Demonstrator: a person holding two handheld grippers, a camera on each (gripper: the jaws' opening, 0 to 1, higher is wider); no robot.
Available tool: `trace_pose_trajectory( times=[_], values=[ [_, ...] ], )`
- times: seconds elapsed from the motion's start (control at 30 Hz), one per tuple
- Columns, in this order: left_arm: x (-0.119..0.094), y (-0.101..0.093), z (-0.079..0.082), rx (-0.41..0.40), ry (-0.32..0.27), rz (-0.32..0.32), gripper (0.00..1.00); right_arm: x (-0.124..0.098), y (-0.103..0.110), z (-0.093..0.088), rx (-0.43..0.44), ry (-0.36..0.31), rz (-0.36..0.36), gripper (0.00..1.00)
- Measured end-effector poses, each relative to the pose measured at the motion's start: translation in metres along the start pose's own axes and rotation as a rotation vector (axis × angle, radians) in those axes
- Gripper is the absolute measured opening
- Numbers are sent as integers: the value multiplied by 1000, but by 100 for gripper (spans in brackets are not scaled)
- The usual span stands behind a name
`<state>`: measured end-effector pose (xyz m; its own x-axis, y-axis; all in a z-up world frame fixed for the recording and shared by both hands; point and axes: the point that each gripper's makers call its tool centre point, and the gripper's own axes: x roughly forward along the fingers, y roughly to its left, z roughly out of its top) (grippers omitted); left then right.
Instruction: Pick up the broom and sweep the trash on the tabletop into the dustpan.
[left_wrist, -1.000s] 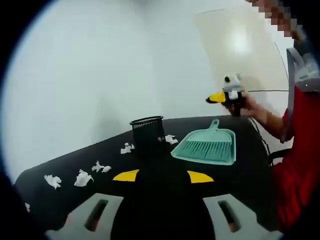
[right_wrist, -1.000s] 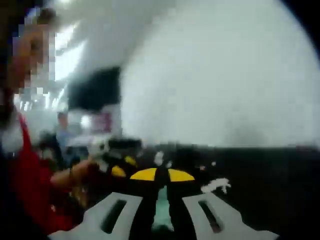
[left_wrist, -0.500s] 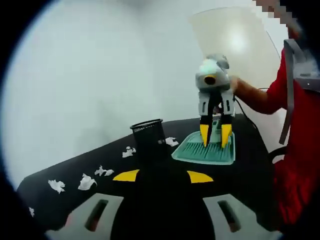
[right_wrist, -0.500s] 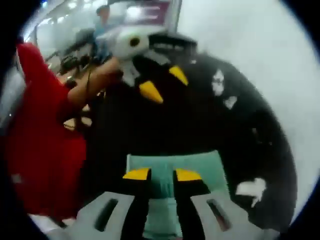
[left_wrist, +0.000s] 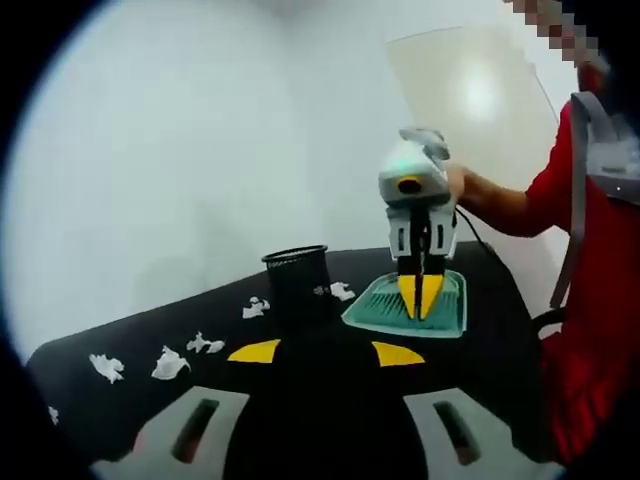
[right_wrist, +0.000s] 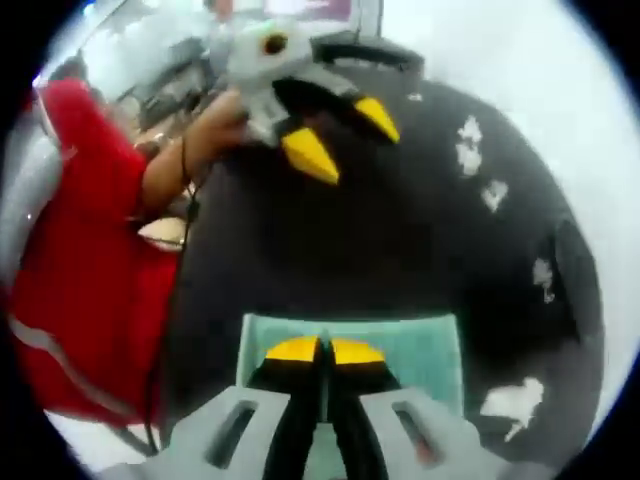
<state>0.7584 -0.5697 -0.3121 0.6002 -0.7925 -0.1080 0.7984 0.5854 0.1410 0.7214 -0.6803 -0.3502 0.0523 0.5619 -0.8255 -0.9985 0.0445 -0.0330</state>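
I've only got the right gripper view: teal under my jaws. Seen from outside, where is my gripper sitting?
Observer: In the left gripper view, the right gripper points down onto the teal dustpan, tips together.
Operator: Anything standing near it?
Observer: A black mesh cup stands upright beside the dustpan.
Operator: Where's the trash from there?
Observer: Paper scraps trail away past the cup, on its side away from the dustpan.
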Motion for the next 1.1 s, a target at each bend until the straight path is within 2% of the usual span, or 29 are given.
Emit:
trace_pose_trajectory(
  times=[0.07, 0.13, 0.17, 0.2, 0.27, 0.3, 0.33, 0.37, 0.4, 0.43, 0.47, 0.53, 0.63, 0.77, 0.8, 0.9, 1.03, 1.07, 1.1],
  values=[
    [1, -1, 0, -9, -4, -5, 31, -7, 1, 4, 0, -48, -15, 5],
    [1, -2, 0, -32, -6, -8, 27, -17, -3, 11, 1, -122, -61, 5],
    [1, -3, 0, -44, -11, -21, 23, -22, -4, 14, 8, -161, -81, 5],
    [1, -9, 5, -78, -46, -52, 15, -27, -5, 17, 27, -196, -96, 5],
    [0, -14, 15, -152, -87, -77, 6, -34, -6, 22, 40, -259, -119, 4],
    [1, -19, 16, -211, -87, -100, 7, -37, -5, 23, 54, -284, -131, 4],
    [7, -31, 15, -339, -49, -154, 11, -40, -5, 24, 62, -308, -145, 4],
    [11, -37, 13, -432, -14, -174, 19, -41, -2, 23, 56, -319, -151, 4],
    [18, -37, 15, -488, -24, -158, 29, -41, 0, 23, 53, -335, -158, 4],
    [22, -40, 16, -539, -22, -159, 32, -40, 2, 23, 56, -348, -161, 4],
    [26, -45, 14, -569, -4, -169, 29, -37, 4, 23, 54, -359, -162, 4],
    [34, -53, 12, -567, 12, -174, 25, -35, 6, 23, 47, -382, -171, 4],
    [46, -67, 8, -562, 59, -180, 25, -34, 7, 24, 54, -420, -190, 4],
    [56, -73, 7, -537, 97, -182, 22, -37, 10, 28, 48, -467, -193, 4],
    [57, -75, 1, -496, 138, -178, 18, -38, 11, 30, 51, -482, -190, 4],
    [60, -74, -9, -427, 212, -145, 17, -35, 12, 29, 48, -511, -176, 4],
    [63, -73, -29, -355, 324, -102, 18, -37, 16, 38, 120, -645, -104, 4],
    [63, -74, -35, -316, 360, -99, 18, -41, 18, 41, 150, -678, -75, 4],
    [65, -77, -37, -316, 358, -100, 18, -45, 18, 44, 158, -700, -59, 4]
  ],
)
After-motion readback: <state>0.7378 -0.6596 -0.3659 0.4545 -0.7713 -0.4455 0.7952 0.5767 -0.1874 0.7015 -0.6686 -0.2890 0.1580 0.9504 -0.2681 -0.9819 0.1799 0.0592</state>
